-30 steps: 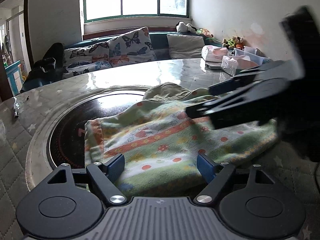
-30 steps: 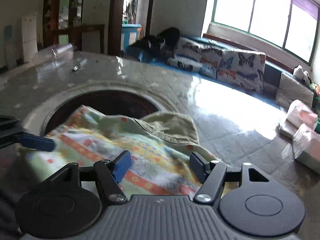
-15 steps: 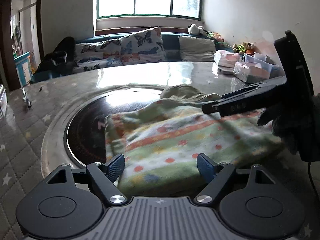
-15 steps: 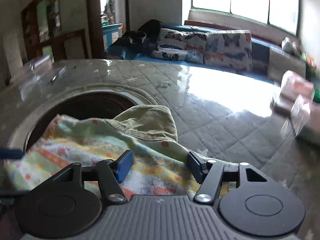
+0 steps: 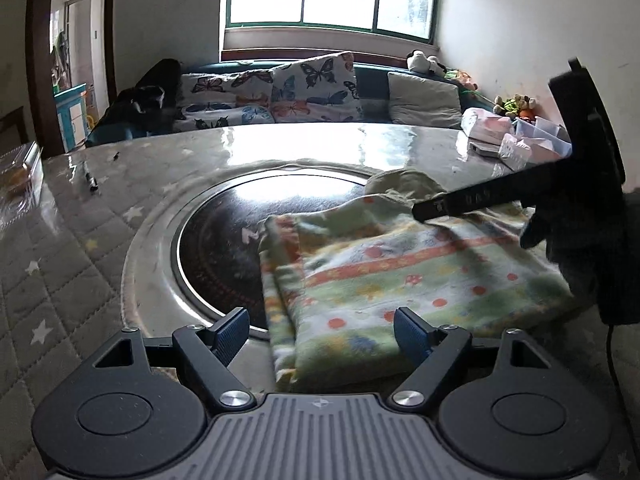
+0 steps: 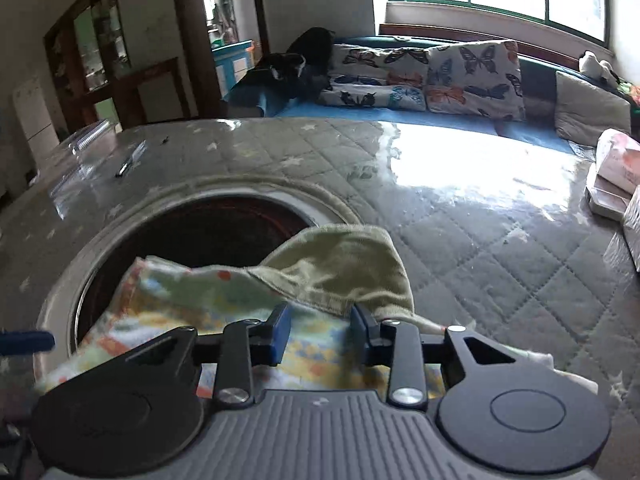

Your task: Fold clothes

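Observation:
A folded fleece garment [image 5: 400, 276] with coloured stripes and dots and an olive-green lining [image 6: 340, 268] lies on the table, partly over the round dark hotplate [image 5: 224, 240]. My left gripper [image 5: 322, 330] is open, its pads on either side of the garment's near edge. My right gripper [image 6: 320, 330] has its jaws half closed around the olive lining edge, with a gap still between the pads; it also shows in the left wrist view [image 5: 480, 198], reaching in over the garment from the right.
The quilted table cover [image 6: 500, 240] is glossy under a clear sheet. A pen [image 5: 90, 178] lies at the far left. Tissue packs and boxes [image 5: 516, 140] stand at the far right edge. A sofa with butterfly cushions [image 5: 280, 92] is behind the table.
My right gripper has moved forward over the garment and narrowed its jaws around the olive lining. My left gripper has drawn back and left, staying open.

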Action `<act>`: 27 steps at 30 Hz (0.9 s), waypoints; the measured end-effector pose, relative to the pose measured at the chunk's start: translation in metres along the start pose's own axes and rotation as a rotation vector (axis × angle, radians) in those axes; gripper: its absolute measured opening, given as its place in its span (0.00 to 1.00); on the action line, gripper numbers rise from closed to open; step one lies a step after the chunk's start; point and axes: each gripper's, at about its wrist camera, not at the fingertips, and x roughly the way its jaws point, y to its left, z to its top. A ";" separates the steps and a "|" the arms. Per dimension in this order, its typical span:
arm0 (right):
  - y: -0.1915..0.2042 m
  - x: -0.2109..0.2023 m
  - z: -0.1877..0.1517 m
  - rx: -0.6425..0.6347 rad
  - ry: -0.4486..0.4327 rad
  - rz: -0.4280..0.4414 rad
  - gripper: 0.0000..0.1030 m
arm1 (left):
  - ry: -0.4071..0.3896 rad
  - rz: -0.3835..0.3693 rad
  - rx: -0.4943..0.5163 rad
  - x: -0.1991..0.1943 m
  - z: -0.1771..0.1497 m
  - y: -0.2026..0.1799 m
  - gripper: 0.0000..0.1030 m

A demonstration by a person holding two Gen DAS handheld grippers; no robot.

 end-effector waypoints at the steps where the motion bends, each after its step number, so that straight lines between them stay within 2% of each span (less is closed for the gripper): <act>1: 0.005 -0.002 0.002 -0.014 -0.009 0.009 0.32 | -0.002 0.001 -0.005 -0.001 0.000 0.002 0.80; 6: 0.030 0.006 0.010 -0.078 -0.004 0.052 0.32 | -0.006 0.020 -0.029 -0.003 -0.001 0.008 0.80; 13: 0.044 0.031 0.014 -0.100 0.020 0.023 0.37 | 0.010 0.034 -0.055 -0.005 -0.006 0.014 0.80; 15: 0.047 0.023 0.014 -0.114 0.008 0.027 0.39 | 0.012 0.035 -0.058 -0.006 -0.006 0.015 0.80; 17: 0.051 0.009 0.012 -0.143 -0.008 0.040 0.48 | 0.009 0.042 -0.062 -0.007 -0.005 0.016 0.80; 27: 0.081 -0.052 -0.020 -0.336 -0.045 0.112 0.50 | 0.016 0.073 -0.062 -0.010 -0.011 0.024 0.81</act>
